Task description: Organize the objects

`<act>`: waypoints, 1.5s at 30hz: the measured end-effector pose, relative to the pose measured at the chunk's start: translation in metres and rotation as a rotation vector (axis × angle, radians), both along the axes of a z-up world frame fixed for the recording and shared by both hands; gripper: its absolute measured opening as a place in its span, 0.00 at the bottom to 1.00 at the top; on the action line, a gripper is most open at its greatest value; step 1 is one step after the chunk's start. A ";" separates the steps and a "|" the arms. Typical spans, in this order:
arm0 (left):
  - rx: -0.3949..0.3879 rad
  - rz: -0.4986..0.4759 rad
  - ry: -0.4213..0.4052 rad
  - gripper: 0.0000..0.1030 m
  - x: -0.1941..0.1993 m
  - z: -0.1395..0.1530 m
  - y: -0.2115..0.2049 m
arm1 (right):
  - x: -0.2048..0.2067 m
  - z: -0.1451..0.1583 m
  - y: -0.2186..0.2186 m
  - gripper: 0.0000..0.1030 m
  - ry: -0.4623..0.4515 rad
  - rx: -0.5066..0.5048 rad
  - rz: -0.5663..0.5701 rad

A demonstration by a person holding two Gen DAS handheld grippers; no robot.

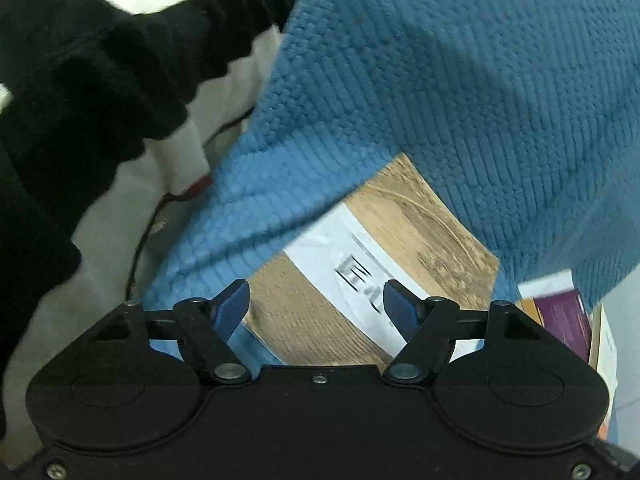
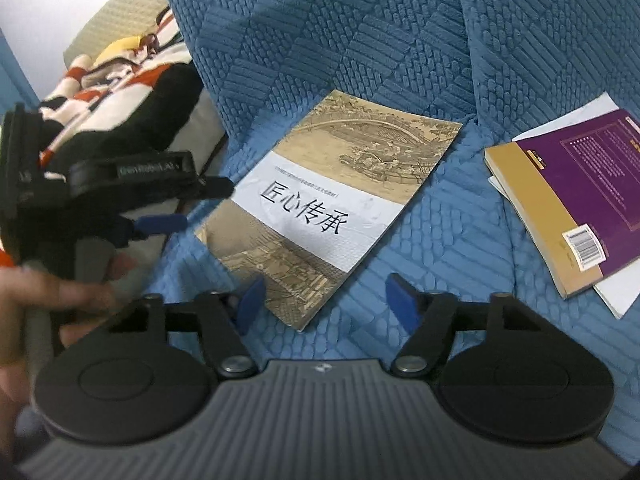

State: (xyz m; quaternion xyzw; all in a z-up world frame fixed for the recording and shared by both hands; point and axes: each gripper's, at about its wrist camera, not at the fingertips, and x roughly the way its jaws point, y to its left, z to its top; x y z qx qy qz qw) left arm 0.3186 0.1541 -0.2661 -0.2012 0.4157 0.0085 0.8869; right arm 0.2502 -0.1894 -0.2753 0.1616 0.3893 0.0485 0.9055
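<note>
A thin tan book [image 2: 320,200] with a white title band lies flat on the blue sofa cover [image 2: 400,40]. My right gripper [image 2: 326,296] hovers over the book's near corner, jaws apart, pads touching nothing. In the same view my left gripper [image 2: 208,205] comes in from the left, level with the book's left edge, held by a person's hand [image 2: 40,296]. The left wrist view shows the left gripper [image 1: 316,300] open just above the book [image 1: 372,264], whose far end is hidden under a fold of the blue cover [image 1: 440,80].
A purple-and-tan book [image 2: 580,192] lies on a white book [image 2: 616,292] at the right, also visible as the purple book [image 1: 564,320]. A heap of black, white and orange clothing [image 2: 120,80] fills the left of the sofa, and its black clothing [image 1: 100,80] reaches close to the left gripper.
</note>
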 end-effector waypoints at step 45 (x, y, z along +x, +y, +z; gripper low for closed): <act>-0.172 -0.053 0.064 0.46 0.024 -0.022 0.023 | 0.023 -0.036 0.002 0.35 0.058 0.035 -0.040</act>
